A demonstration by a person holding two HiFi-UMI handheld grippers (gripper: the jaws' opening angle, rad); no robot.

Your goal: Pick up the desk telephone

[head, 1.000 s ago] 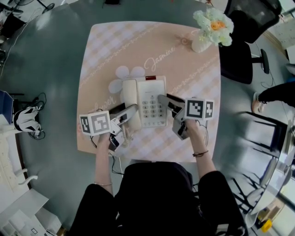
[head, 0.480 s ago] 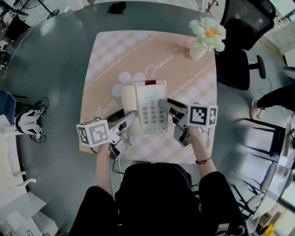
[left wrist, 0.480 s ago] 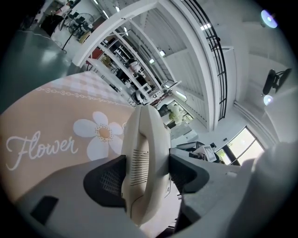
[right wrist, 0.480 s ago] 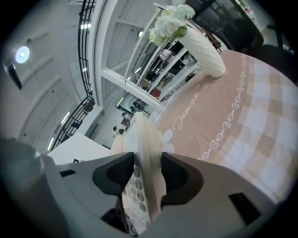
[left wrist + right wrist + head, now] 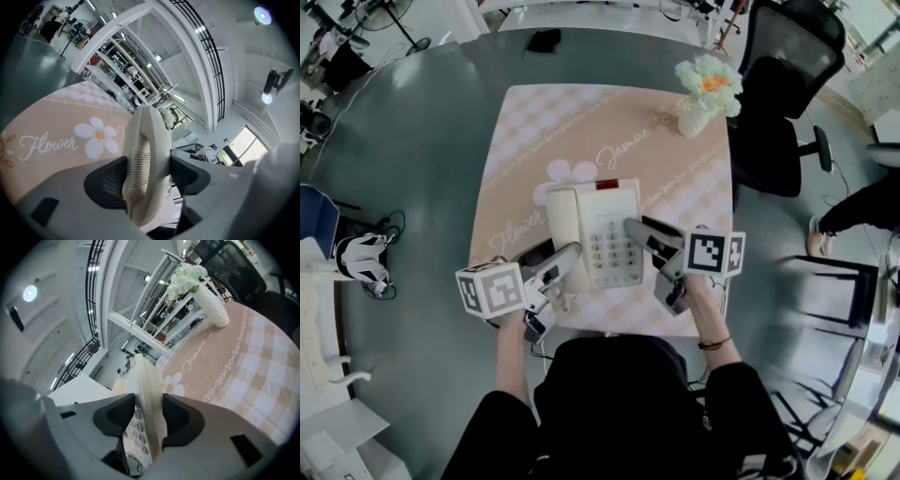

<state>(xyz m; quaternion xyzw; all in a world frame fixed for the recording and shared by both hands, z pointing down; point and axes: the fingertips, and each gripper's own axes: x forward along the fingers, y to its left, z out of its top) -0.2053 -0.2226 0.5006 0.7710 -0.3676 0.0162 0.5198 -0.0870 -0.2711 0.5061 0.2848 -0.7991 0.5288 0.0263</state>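
Over the peach checked mat (image 5: pixel 534 131), cream plastic desk telephone (image 5: pixel 598 225) clamped both sides: left gripper (image 5: pixel 565 261) on the handset edge, right gripper (image 5: pixel 639 230) on the keypad edge. Raise both together, level, no twisting.

the desk telephone (image 5: pixel 605 230) is cream, with pale grey keys and a dark red strip along its far edge. the mat (image 5: pixel 534 141) is checked in peach and white, crossed by plain peach bands with white scroll borders, white script lettering and a white daisy with an orange centre. the table (image 5: pixel 412 187) is dark grey-green with a dull sheen. the vase (image 5: pixel 694 120) is white and holds white flowers (image 5: pixel 712 70), one with an orange heart. the left hand-held gripper (image 5: pixel 555 255) and the right hand-held gripper (image 5: pixel 637 223) are grey with black pads (image 5: pixel 105 183); each carries a white cube (image 5: pixel 492 289) with black square markers. the chair (image 5: pixel 787 56) is black.
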